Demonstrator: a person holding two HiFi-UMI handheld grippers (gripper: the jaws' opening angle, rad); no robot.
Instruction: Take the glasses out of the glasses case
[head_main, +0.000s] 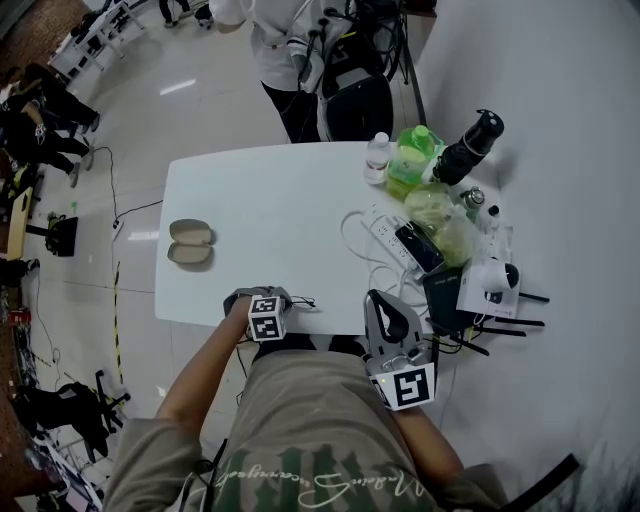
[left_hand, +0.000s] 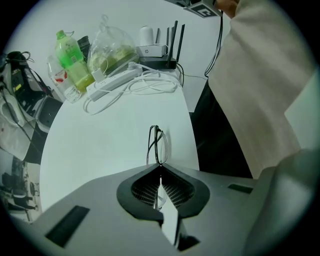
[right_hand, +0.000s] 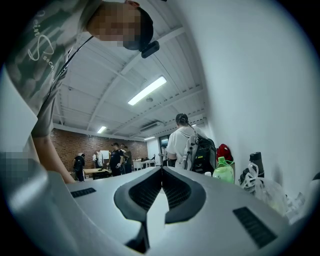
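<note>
Jutting past the left gripper (left_hand: 160, 166), glasses (left_hand: 159, 144) sit pinched between its fingers (left_hand: 144, 188).

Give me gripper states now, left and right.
Left gripper: shut on the glasses.
Right gripper: shut, holding nothing.

Left gripper (left_hand: 159, 166) fingers pinched on glasses (left_hand: 157, 145); right gripper (right_hand: 161, 170) fingers together, empty, upward-tilted.
</note>
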